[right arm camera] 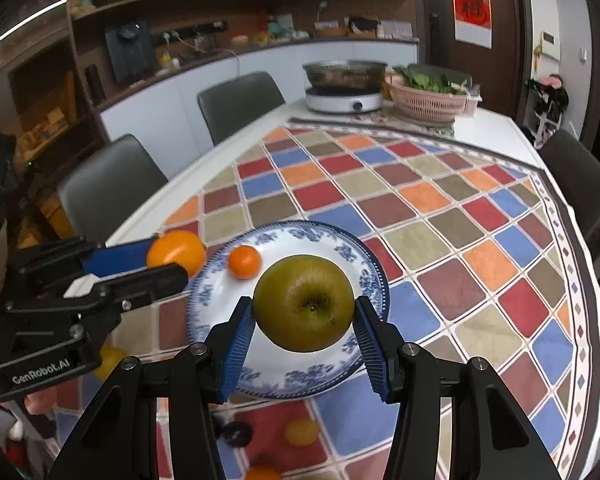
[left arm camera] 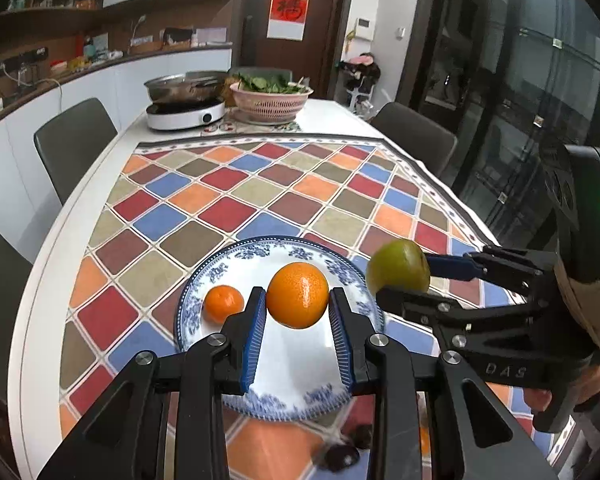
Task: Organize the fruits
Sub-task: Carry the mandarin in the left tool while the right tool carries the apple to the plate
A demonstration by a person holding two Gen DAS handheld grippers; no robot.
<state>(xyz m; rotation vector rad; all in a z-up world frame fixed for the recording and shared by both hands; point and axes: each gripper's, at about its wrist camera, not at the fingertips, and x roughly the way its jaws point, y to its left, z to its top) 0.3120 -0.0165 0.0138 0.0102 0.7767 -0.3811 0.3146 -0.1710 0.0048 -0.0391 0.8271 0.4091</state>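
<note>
A blue-and-white plate (left arm camera: 220, 272) (right arm camera: 364, 264) lies on the chequered tablecloth with a small tangerine (left arm camera: 223, 304) (right arm camera: 244, 262) on its left part. My left gripper (left arm camera: 298, 292) (right arm camera: 172, 258) is shut on a large orange (left arm camera: 298, 308) (right arm camera: 176, 250), held above the plate's left side. My right gripper (right arm camera: 303, 302) (left arm camera: 404, 280) is shut on a green apple (right arm camera: 304, 320) (left arm camera: 398, 266), stem end facing the camera, held over the plate's right side. Both fruits hang clear of the plate.
Loose small fruits lie on the cloth near me: a yellow-orange one (right arm camera: 302, 432), another (right arm camera: 108, 360) and dark ones (right arm camera: 236, 434) (left arm camera: 344, 454). At the far end stand a pot on an induction cooker (left arm camera: 186, 114) and a pink colander of greens (left arm camera: 270, 100). Grey chairs (left arm camera: 74, 144) surround the table.
</note>
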